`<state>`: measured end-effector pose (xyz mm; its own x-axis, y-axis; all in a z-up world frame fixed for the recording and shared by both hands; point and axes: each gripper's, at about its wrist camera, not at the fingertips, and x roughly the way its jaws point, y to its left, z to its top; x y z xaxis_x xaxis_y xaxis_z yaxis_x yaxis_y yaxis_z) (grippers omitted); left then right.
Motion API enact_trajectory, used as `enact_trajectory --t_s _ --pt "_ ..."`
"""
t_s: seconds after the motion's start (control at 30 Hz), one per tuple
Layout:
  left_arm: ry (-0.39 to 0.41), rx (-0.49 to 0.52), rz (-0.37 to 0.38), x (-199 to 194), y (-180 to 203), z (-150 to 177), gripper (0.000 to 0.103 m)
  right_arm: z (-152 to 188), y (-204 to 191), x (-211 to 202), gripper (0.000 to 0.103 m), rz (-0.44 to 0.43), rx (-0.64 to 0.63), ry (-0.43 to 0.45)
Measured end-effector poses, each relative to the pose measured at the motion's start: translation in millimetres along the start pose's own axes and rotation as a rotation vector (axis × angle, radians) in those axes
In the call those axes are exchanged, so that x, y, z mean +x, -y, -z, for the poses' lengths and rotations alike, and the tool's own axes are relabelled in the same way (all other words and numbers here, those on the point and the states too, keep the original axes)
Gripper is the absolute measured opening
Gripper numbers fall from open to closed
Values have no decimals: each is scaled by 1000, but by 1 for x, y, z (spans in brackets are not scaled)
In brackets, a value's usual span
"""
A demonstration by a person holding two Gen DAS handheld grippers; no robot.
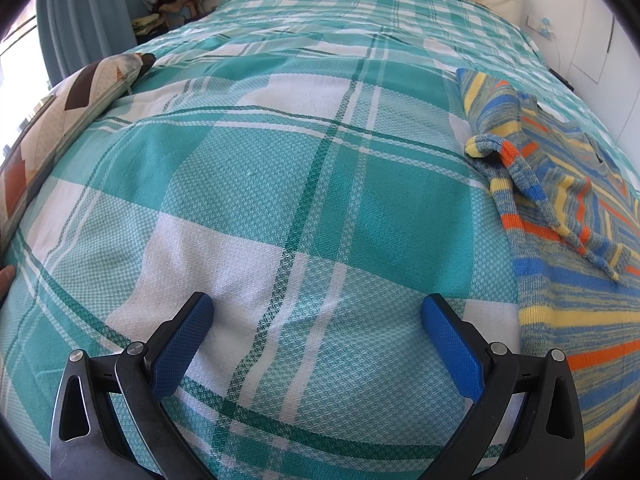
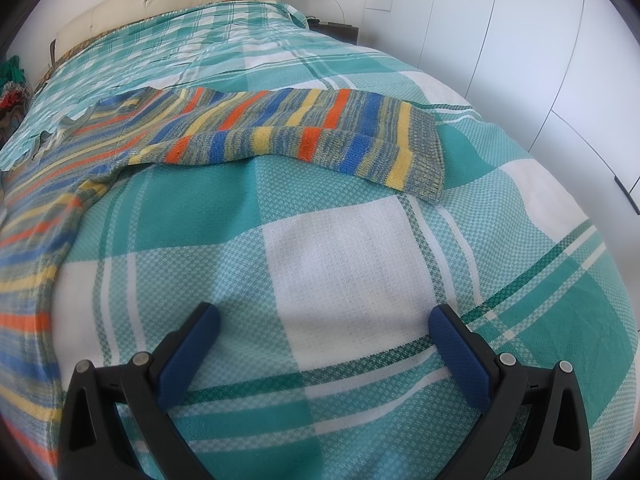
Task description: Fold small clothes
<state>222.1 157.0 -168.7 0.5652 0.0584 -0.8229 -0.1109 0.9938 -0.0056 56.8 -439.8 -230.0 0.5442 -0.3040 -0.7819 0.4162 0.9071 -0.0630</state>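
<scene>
1. A striped knitted sweater (image 2: 280,128) in blue, yellow, orange and grey lies flat on a bed with a teal and white checked cover (image 2: 340,264).
2. In the right wrist view, one sleeve (image 2: 344,144) of the sweater lies stretched out across the cover, with its cuff pointing to the right.
3. In the left wrist view, the sweater (image 1: 568,248) sits at the right side, and its other sleeve (image 1: 532,184) is bent and crumpled on top of it.
4. The left gripper (image 1: 318,308) has black arms and blue pads. Its fingers are spread wide and hold nothing. It hangs over bare cover, beside the sweater but not touching it.
5. The right gripper (image 2: 324,318) looks the same. Its fingers are spread wide too, with nothing between them. It is over bare cover, near the stretched sleeve but apart from it.
6. A brown and cream patterned pillow (image 1: 60,120) lies at the left edge of the bed.
7. A cream padded headboard (image 2: 168,0) stands at the far end of the bed.
8. White cupboard doors (image 2: 500,40) fill the wall to the right.
</scene>
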Motion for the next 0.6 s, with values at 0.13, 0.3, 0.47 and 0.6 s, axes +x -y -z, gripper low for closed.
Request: enact_trajectory --t_s 0.13,0.3,0.47,0.6 --pt "0 0 0 0 0 0 103 0 0 0 103 0 0 0" --pt "0 0 1 0 0 0 103 0 0 1 103 -2 1 1" --pt "0 0 1 0 0 0 103 -1 2 1 103 -7 6 2" --pt "0 0 1 0 0 0 103 -1 2 1 103 -8 7 1"
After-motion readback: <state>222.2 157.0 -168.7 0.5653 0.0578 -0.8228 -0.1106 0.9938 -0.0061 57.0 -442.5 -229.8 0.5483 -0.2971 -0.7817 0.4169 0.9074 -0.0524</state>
